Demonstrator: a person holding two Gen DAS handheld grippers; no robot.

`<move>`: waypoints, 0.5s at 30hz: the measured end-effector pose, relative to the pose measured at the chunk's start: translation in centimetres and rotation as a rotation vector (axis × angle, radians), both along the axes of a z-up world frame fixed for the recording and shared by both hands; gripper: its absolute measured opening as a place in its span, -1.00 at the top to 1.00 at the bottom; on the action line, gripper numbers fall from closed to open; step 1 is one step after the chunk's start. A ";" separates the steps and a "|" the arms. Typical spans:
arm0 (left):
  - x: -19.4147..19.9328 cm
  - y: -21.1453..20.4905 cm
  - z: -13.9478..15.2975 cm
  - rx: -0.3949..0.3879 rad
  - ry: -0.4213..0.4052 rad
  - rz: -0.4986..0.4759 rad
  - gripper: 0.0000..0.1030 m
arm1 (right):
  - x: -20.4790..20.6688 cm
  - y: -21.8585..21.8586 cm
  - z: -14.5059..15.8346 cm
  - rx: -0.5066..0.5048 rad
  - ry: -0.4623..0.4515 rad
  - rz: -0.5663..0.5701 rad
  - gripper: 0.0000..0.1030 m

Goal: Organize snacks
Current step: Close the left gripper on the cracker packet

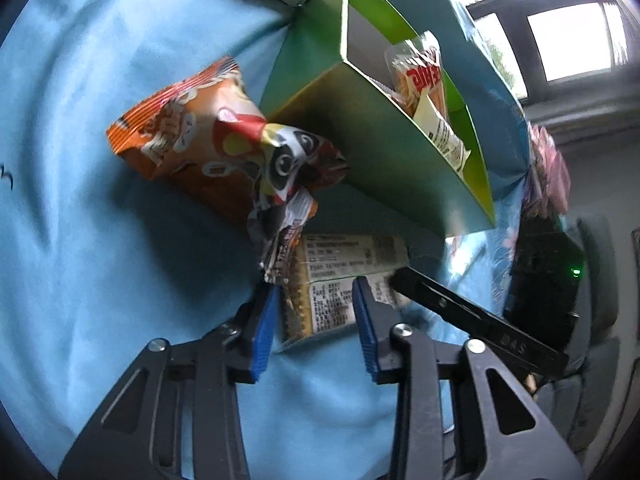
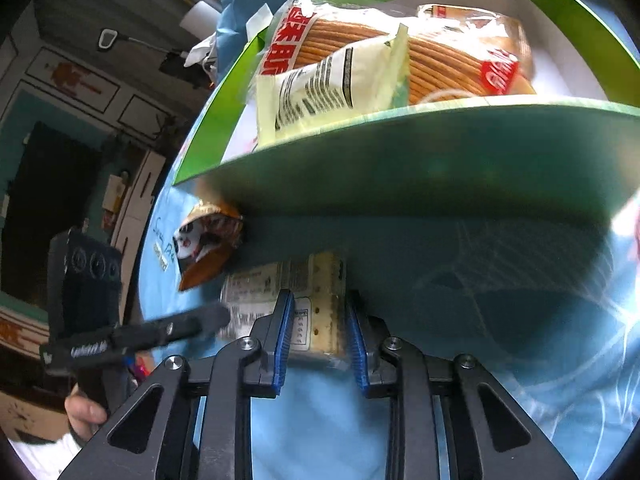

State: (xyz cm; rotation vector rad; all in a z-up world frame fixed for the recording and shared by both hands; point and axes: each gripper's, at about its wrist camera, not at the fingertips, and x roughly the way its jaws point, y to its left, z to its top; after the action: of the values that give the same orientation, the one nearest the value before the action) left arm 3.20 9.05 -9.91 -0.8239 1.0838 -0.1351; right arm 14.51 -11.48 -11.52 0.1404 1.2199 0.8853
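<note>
Green box (image 2: pixel 420 152): open snack box on the blue-covered bench (image 1: pixel 80 160), holding a biscuit pack (image 2: pixel 400 52) and a pale sachet (image 2: pixel 320 92).
Orange bag (image 1: pixel 192 136): beside the box.
Cracker pack (image 2: pixel 324 304): flat, just in front of the box.
Right tool (image 2: pixel 318 336): jaws part open, straddling the crackers.
Left tool (image 1: pixel 316 320): part open around the same pack's other end.

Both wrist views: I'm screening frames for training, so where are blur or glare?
Left wrist view: window blown out white, cracker packet fairly sharp, edges fisheye-bent. Right wrist view: other gripper's finger motion-smeared, green box wall shadowing the cloth.
</note>
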 end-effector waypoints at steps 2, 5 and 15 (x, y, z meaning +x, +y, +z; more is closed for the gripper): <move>0.1 -0.5 0.3 0.044 -0.007 -0.022 0.38 | -0.5 -0.4 0.1 -0.003 -0.009 -0.005 0.46; 0.3 -1.0 0.5 0.101 -0.022 -0.052 0.41 | -1.5 -0.5 0.3 -0.015 -0.030 -0.015 0.46; -0.4 -2.6 1.8 0.179 -0.079 -0.118 0.40 | -4.2 -2.1 0.8 0.011 -0.076 -0.060 0.46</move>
State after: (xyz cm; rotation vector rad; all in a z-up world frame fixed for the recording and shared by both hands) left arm 2.77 6.43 -8.07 -0.5892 1.0539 -0.1659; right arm 10.33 -13.57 -10.69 0.1505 1.1348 0.8387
